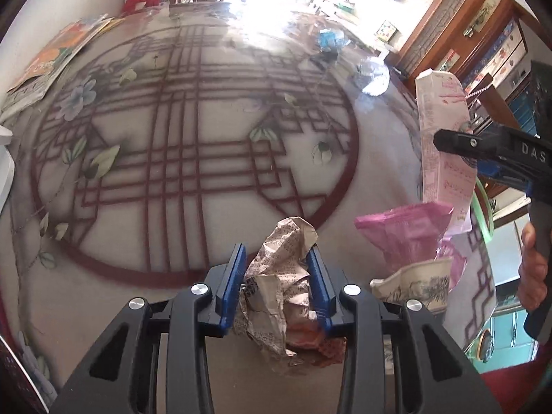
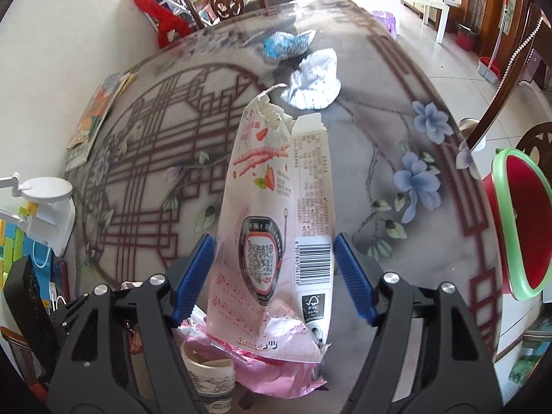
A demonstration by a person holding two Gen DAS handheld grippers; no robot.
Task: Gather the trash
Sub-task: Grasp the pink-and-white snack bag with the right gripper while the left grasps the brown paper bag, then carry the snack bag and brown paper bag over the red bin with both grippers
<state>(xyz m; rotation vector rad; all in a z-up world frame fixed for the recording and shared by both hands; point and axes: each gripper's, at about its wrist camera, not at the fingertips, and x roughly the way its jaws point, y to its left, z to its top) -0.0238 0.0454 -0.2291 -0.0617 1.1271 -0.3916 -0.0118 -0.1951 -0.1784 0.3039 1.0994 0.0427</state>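
Note:
My left gripper is shut on a crumpled brown paper wad just above the patterned table. My right gripper is shut on a flattened pink-and-white carton, held upright; it also shows in the left wrist view, with the right gripper at the right edge. Under the carton lie a pink wrapper and a paper cup, also seen in the left wrist view: wrapper, cup. A blue wrapper and a white crumpled wrapper lie far across the table.
A red bin with a green rim stands off the table's right edge. Magazines lie at the left by the wall. A white lamp base and clutter sit at the near left. Chairs stand beyond the far edge.

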